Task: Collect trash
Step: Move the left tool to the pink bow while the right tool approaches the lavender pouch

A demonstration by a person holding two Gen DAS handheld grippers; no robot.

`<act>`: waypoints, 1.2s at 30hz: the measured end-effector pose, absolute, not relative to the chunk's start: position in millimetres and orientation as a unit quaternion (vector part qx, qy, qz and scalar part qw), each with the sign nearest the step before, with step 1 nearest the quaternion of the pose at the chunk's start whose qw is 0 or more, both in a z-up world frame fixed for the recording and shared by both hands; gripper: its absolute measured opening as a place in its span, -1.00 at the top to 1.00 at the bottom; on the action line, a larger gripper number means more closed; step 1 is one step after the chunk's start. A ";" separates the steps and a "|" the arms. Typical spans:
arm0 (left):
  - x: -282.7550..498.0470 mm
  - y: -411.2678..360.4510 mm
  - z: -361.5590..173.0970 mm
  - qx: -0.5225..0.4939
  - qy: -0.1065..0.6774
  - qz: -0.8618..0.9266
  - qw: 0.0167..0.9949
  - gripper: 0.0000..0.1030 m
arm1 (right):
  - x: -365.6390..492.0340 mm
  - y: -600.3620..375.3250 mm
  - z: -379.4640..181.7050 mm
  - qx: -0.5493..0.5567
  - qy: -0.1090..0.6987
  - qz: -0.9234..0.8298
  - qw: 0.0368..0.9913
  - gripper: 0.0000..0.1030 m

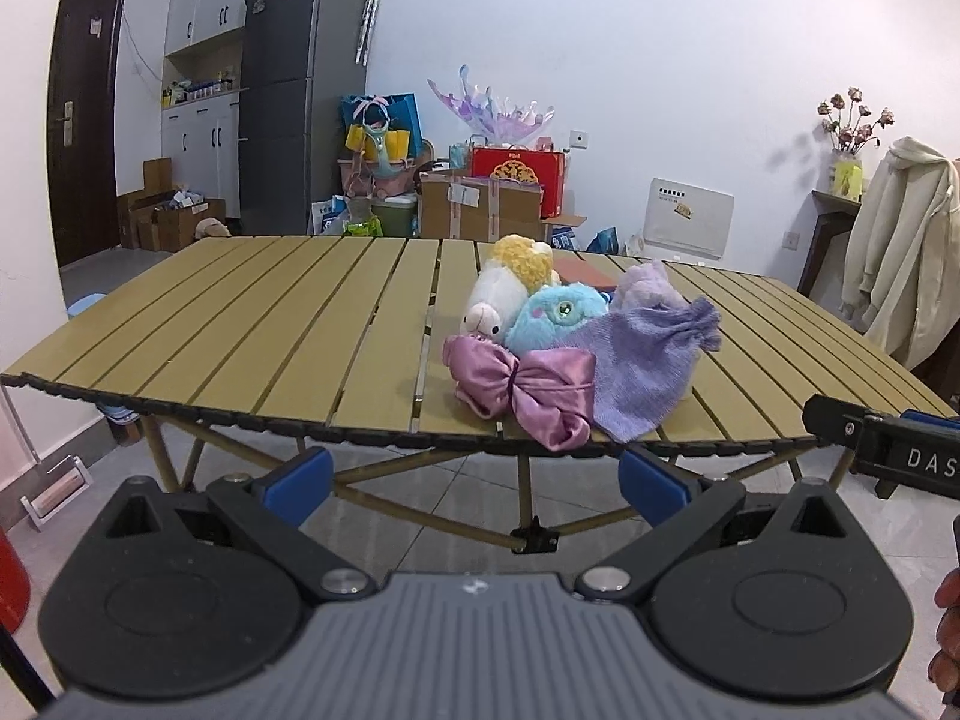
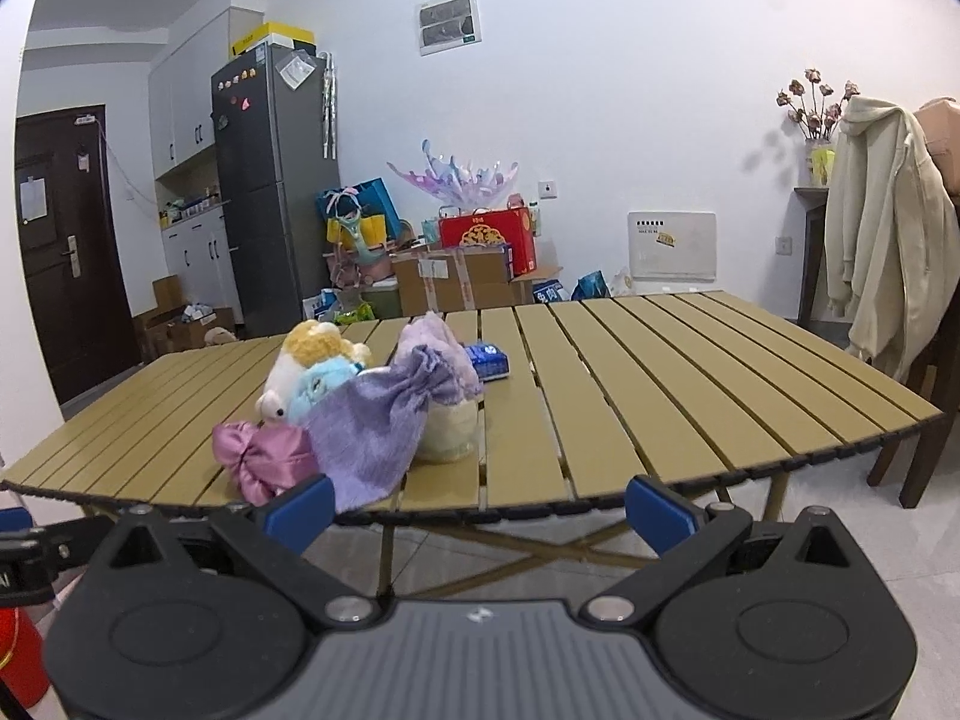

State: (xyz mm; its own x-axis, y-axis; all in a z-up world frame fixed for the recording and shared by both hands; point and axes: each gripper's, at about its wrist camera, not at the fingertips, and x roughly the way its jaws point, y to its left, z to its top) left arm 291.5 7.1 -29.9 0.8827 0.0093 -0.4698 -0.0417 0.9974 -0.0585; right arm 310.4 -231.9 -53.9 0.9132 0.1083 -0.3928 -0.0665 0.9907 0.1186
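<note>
A heap of soft things lies near the front edge of the slatted tan table (image 1: pixel 270 324) (image 2: pixel 690 372): a pink satin bow (image 1: pixel 522 387) (image 2: pixel 264 459), a lilac knitted cloth (image 1: pixel 648 360) (image 2: pixel 372 426), a blue plush (image 1: pixel 558 315) (image 2: pixel 321 384) and a white-and-yellow plush (image 1: pixel 510 282) (image 2: pixel 306 354). Behind the heap a small blue packet (image 2: pixel 487 359) rests on the slats. My left gripper (image 1: pixel 474 483) is open, held in front of and below the table edge. My right gripper (image 2: pixel 477 510) is open too, also short of the edge, with nothing between its fingers.
A red object (image 1: pixel 12 576) (image 2: pixel 18 654) stands at the lower left. A wooden chair with a cream coat (image 2: pixel 882 228) stands beside the table's right end. Boxes and bags (image 1: pixel 480 198) are piled against the far wall next to a grey fridge (image 1: pixel 300 96).
</note>
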 end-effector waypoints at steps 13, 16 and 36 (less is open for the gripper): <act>385.2 -13.2 -48.4 -0.052 0.281 -0.014 0.958 -1.00 | 379.2 -248.8 -75.6 0.048 0.189 -0.007 0.981 -1.00; 401.4 -21.0 -56.1 -0.053 0.288 -0.006 0.956 -1.00 | 393.7 -257.3 -79.1 0.053 0.181 -0.018 0.982 -1.00; 436.6 -10.2 -81.2 -0.096 0.287 0.040 0.952 -0.16 | 415.6 -280.2 -119.7 0.080 0.191 -0.039 0.978 -1.00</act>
State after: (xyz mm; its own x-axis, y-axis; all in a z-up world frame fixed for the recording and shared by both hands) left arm 436.6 -10.2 -81.2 0.8315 0.0213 -0.5552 -0.1321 0.9782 -0.1602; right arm 415.6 -280.2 -119.7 0.9239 -0.0467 -0.3797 0.1076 0.9842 0.1407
